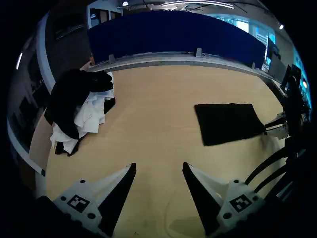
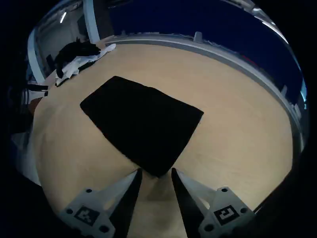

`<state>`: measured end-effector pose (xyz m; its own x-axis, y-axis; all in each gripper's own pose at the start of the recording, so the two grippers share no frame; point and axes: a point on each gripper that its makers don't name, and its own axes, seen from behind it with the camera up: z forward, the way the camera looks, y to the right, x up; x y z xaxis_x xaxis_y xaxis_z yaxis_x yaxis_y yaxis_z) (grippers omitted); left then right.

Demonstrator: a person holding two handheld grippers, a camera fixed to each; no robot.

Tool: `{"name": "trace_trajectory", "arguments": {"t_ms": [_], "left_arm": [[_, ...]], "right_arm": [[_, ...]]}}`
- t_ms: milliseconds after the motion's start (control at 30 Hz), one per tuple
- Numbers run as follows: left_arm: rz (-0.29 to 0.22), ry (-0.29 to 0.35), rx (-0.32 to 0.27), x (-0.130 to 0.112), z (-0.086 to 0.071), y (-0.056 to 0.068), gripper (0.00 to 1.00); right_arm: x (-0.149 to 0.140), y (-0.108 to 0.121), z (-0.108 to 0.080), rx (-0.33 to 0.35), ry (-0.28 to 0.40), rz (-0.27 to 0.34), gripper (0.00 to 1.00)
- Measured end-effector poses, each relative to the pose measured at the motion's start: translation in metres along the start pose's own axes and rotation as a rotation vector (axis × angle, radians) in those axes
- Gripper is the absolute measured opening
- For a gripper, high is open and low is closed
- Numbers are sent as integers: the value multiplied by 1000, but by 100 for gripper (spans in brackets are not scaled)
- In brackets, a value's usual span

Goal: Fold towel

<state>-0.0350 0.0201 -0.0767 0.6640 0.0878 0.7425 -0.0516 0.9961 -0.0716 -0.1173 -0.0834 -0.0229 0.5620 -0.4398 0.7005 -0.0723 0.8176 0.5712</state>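
Left gripper view shows the left gripper [image 1: 158, 166] wide open and empty above the wooden table [image 1: 158, 119]. The black towel [image 1: 228, 122] lies flat to its right, with heaped black and white cloths [image 1: 79, 111] far left. Right gripper view shows the right gripper [image 2: 155, 171] partly open, the towel's near corner between its tips, unpinched.

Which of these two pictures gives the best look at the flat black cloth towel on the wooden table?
The right gripper view: the flat black cloth towel lies large and central, its whole outline visible, its near corner by the right gripper. The left gripper view shows the towel smaller, off to the right.
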Motion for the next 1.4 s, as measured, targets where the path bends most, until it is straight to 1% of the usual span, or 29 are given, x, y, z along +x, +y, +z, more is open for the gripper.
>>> {"name": "trace_trajectory", "arguments": {"t_ms": [100, 167, 300, 367, 433, 500, 633, 700, 900, 1067, 1233, 1400], "left_arm": [[-3, -2, 5, -2, -1, -2, 86], [-6, -3, 4, -3, -1, -3, 86], [-7, -4, 6, -5, -1, -5, 87], [-4, -6, 6, -6, -1, -5, 87], [-2, -10, 6, -7, -2, -5, 86], [-2, -13, 6, -8, -2, -5, 86], [-8, -18, 8, -10, -2, -6, 86], [-11, -19, 9, -10, -1, -7, 86], [-8, -20, 11, -11, 0, -8, 87], [-7, -19, 11, -11, -1, -8, 86], [-11, -19, 11, -11, -3, -10, 86], [-17, -17, 12, -12, -5, -14, 86]], "right_arm": [[-2, 1, 1, -2, -5, 5, 44], [-3, 1, 2, -2, -10, 12, 35], [-5, 1, 4, 3, -16, 19, 33], [-6, -1, 4, 5, -17, 19, 26], [-6, -2, 4, 11, -22, 17, 23], [-7, -4, 3, 17, -28, 12, 17], [-8, -3, 3, 4, -30, 3, 9], [-7, -4, 3, 4, -30, 2, 8], [1, -4, 1, 4, -10, 10, 7], [10, -2, -2, -2, 5, 1, 6], [24, -2, -7, -13, 23, -19, 6], [46, -6, -14, -17, 43, -60, 5]]}}
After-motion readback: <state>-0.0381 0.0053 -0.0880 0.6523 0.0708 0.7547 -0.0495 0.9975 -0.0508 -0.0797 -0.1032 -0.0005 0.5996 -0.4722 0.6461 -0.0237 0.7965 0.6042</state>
